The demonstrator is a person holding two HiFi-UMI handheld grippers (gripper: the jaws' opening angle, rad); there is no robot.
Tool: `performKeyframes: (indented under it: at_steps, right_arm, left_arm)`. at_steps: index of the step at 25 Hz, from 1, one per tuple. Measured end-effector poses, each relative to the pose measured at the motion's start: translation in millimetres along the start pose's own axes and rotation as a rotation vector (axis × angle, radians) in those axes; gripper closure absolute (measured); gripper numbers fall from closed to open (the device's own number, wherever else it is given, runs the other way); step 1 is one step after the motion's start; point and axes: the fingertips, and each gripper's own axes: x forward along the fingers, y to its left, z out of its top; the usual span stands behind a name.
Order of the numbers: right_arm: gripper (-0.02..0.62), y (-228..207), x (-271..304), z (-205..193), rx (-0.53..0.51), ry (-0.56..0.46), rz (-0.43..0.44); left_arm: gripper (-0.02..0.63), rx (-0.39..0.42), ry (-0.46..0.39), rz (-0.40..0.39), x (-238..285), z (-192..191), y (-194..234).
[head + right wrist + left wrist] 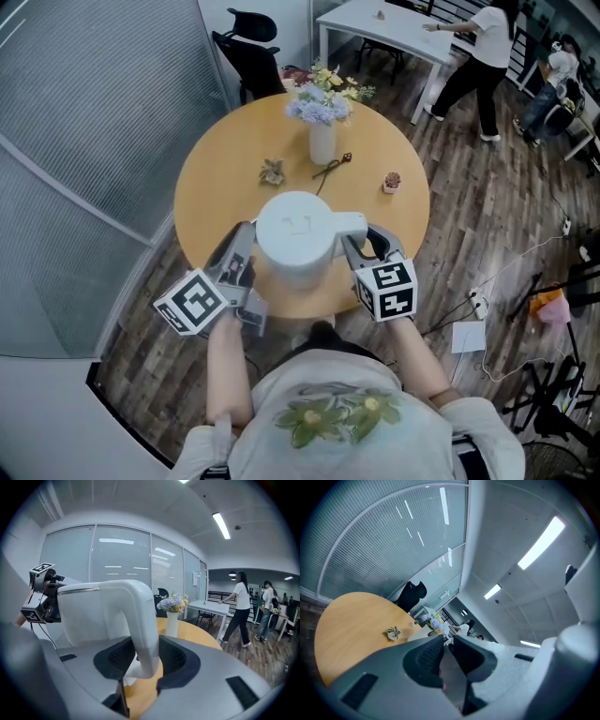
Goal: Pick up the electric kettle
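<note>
Standing beyond kettle: vase (white, flowers), succulent.

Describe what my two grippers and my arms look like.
Both the left hand-held gripper and the right hand-held gripper are grey with dark ribbed pads, each carrying a white cube with black square markers. The person wears a pale short-sleeved shirt with a green flower print.

the electric kettle is set on the round table at its near edge. the flower vase is placed at the far side, with a small plant to its near left and a potted succulent to its near right.
</note>
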Motion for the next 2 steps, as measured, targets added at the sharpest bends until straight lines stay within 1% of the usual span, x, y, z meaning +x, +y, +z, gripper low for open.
performKeyframes:
  at_steps: [2]
  right_arm:
    - [0.428,0.7,0.3,-0.1,0.001,0.003,0.000]
  left_arm:
    - [0.538,0.002,0.002,-0.003,-0.1,0.8,0.2]
